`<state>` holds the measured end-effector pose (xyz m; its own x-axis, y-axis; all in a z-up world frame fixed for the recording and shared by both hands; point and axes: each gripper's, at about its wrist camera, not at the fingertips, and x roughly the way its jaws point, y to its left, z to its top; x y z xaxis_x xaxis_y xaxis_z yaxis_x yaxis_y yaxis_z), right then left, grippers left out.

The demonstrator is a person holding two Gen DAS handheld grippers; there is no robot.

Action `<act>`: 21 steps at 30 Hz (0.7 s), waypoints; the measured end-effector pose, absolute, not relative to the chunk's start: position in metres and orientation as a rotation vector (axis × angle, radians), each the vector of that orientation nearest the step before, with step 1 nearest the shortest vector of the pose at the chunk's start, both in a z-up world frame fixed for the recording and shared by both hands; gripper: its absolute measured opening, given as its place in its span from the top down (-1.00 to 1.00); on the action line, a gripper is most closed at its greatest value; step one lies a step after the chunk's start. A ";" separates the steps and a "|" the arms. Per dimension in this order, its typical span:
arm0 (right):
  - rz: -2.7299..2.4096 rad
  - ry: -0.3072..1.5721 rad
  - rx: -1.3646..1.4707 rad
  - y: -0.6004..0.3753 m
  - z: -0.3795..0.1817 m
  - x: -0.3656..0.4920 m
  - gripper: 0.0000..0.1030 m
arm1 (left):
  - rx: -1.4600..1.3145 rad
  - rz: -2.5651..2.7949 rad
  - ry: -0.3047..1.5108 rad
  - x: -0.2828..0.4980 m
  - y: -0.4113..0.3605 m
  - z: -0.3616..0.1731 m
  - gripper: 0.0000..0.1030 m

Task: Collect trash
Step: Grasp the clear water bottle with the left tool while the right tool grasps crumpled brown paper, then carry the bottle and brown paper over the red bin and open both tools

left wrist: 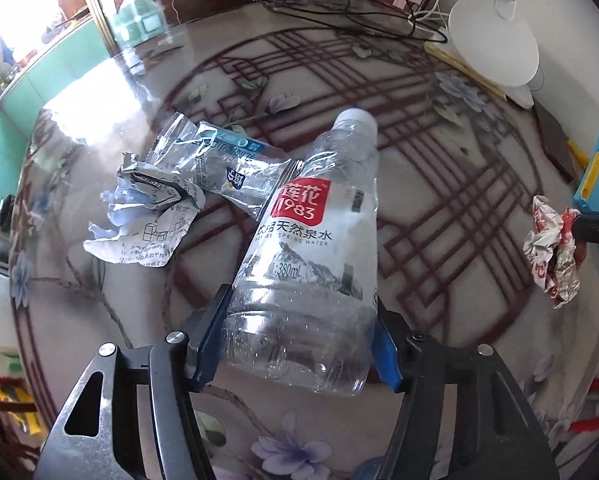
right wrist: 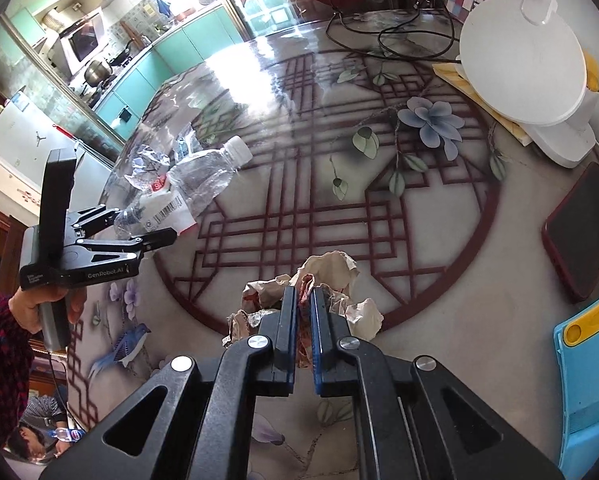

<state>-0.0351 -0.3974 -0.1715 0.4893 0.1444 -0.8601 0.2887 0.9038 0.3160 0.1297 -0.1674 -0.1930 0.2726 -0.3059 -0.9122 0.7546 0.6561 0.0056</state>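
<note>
My left gripper point(left wrist: 299, 308) is shut on the base of a clear empty water bottle point(left wrist: 311, 248) with a red label and white cap, held over the round table. It also shows in the right wrist view point(right wrist: 203, 184), gripped by the left gripper point(right wrist: 139, 224). My right gripper point(right wrist: 304, 296) is shut on a crumpled red-and-white wrapper point(right wrist: 331, 276), which shows in the left wrist view point(left wrist: 551, 248) at the right. A crumpled printed paper point(left wrist: 147, 216) and a flattened clear bottle point(left wrist: 219, 160) lie on the table left of the held bottle.
The table point(right wrist: 399, 272) has a glossy flower-and-lattice pattern. A white lamp base point(right wrist: 523, 68), black cables point(right wrist: 383, 36), a dark phone point(right wrist: 583, 228) and a blue-and-yellow object point(right wrist: 587, 364) sit along the right side.
</note>
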 end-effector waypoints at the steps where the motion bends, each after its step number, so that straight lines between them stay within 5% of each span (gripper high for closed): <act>1: -0.088 1.061 0.452 -0.395 -0.169 -0.034 0.91 | 0.481 -0.739 1.060 0.127 -0.165 -0.188 -0.17; 21: 0.019 0.992 0.377 -0.328 -0.132 -0.001 0.91 | 0.154 -0.557 1.001 0.053 -0.061 -0.131 -0.16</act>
